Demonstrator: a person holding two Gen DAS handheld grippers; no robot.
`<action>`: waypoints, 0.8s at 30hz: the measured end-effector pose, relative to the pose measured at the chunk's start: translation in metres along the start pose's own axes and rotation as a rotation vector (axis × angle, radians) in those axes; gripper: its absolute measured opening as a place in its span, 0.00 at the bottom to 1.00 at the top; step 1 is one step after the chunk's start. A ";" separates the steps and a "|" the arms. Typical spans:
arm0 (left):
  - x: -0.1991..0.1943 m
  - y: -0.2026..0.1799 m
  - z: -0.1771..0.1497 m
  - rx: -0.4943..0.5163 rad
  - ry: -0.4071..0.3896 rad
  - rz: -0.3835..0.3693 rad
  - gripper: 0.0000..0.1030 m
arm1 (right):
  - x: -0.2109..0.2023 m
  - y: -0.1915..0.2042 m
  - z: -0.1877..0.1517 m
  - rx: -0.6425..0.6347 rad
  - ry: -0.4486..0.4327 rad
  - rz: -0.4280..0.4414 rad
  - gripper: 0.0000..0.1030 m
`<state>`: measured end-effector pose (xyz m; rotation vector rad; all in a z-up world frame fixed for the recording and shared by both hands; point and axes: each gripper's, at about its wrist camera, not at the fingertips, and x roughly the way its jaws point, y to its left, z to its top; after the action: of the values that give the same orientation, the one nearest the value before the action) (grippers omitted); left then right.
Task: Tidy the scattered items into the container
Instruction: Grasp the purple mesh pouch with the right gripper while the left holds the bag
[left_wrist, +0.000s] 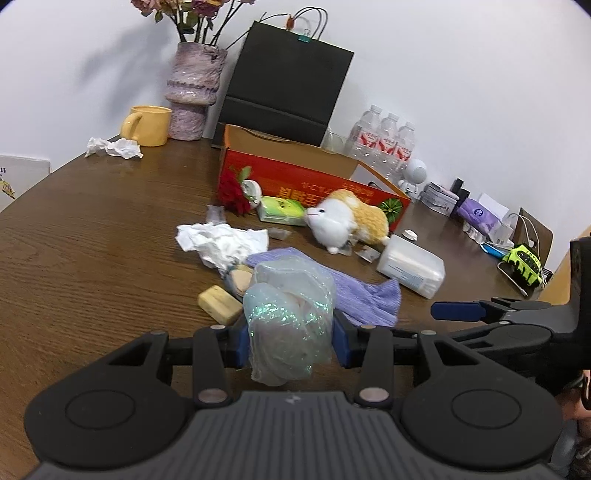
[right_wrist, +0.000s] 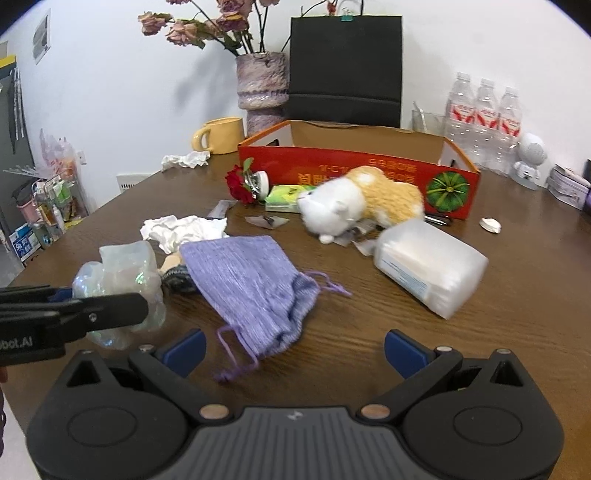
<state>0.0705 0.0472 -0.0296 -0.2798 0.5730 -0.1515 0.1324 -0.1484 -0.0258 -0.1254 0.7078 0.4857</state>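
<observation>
One crumpled iridescent plastic bag is clamped between the blue pads of the left tongs, held just above the table near its front edge. Beside it lies a purple drawstring pouch, and the right tongs hover over the pouch's cord with their pads wide apart, gripping nothing. Further back stands the red cardboard box, open at the top; no contents show over its rim, and the printing on its front is upside down and unreadable. A plush cat, a green packet, a red rose and a clear plastic tub lie in front of the box, outside it.
</observation>
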 end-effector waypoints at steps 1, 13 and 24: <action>0.001 0.003 0.001 -0.004 0.000 0.002 0.42 | 0.003 0.001 0.002 -0.003 0.003 0.001 1.00; 0.006 0.029 0.010 -0.044 0.000 0.023 0.42 | 0.044 0.009 0.027 -0.034 0.012 0.067 0.74; -0.002 0.020 0.025 -0.016 -0.041 0.007 0.42 | 0.016 -0.012 0.028 0.021 -0.080 0.128 0.26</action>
<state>0.0835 0.0720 -0.0147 -0.2955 0.5342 -0.1340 0.1651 -0.1457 -0.0159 -0.0409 0.6446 0.6027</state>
